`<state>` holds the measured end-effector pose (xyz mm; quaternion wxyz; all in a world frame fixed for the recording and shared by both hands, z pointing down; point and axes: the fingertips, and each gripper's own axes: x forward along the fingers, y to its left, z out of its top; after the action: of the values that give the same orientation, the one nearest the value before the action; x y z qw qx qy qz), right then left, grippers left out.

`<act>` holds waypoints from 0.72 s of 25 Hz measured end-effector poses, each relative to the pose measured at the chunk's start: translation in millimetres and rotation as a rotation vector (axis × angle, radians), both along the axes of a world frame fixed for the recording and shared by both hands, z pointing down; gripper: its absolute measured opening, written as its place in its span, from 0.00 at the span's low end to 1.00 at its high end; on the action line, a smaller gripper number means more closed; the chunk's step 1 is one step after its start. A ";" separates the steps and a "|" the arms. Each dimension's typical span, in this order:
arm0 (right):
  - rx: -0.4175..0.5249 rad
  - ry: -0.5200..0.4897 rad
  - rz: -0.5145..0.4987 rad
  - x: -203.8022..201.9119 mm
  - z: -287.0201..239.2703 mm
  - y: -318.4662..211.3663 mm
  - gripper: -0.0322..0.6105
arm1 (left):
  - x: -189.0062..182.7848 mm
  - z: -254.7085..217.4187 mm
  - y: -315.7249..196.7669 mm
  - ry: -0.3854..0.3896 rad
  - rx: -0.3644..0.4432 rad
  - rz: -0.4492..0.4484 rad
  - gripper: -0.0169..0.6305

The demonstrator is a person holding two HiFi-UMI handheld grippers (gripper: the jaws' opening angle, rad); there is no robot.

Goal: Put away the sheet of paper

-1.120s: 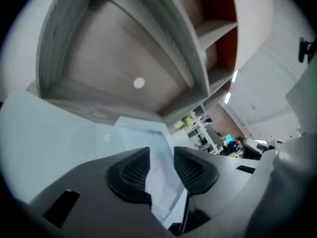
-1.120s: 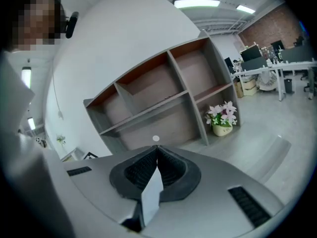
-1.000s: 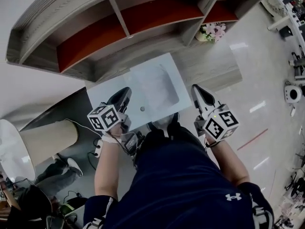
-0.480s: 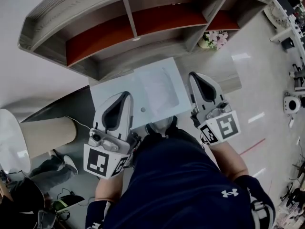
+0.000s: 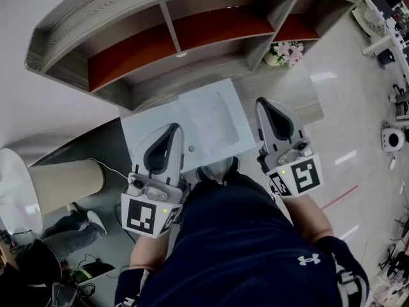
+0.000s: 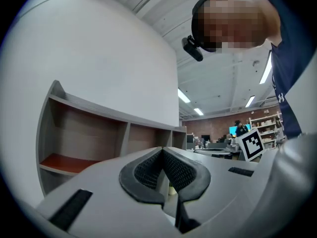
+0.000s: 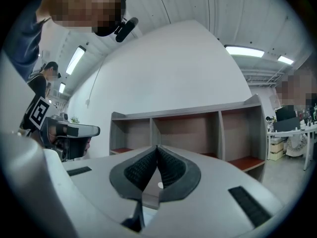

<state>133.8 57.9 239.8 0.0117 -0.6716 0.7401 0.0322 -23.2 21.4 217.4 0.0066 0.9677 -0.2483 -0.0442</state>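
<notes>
A white sheet of paper [image 5: 212, 115] lies flat on a small pale table [image 5: 148, 133], in front of a grey shelf unit [image 5: 128, 18] with orange-red boards. My left gripper [image 5: 173, 128] hovers over the table's near left part, jaws shut with nothing between them; in the left gripper view its tips [image 6: 162, 149] meet. My right gripper [image 5: 262, 102] is held just right of the table, beside the paper's right edge, also shut and empty [image 7: 157, 147]. Neither gripper touches the paper.
A pot of pink flowers [image 5: 285, 50] stands on the floor by the shelf's right end. A beige cylinder [image 5: 64, 181] and a round white top [image 5: 16, 200] lie to the left. Someone's legs [image 5: 80, 222] show at lower left; equipment [image 5: 391, 136] lines the right edge.
My left gripper has drawn back toward me and turned, so its marker cube now faces the camera. The right gripper has barely shifted. The paper lies where it was.
</notes>
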 end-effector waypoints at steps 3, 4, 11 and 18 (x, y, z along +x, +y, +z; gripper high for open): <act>0.005 0.003 -0.012 -0.6 0.1 2.0 0.07 | 3.1 2.3 -0.5 -0.011 0.009 -0.007 0.05; 0.007 0.003 -0.019 -1.5 -0.1 2.3 0.07 | 3.5 3.1 -0.7 -0.018 0.014 -0.011 0.05; 0.008 0.000 -0.046 -5.4 -0.7 1.5 0.07 | 4.4 7.0 -4.4 -0.034 0.012 -0.025 0.05; 0.005 -0.006 -0.063 -5.2 -0.2 -3.3 0.07 | 6.8 10.4 -8.8 -0.037 0.004 -0.027 0.05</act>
<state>128.6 54.6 239.6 0.0167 -0.6481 0.7607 0.0319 -16.4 12.6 227.8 -0.0005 0.9648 -0.2615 -0.0270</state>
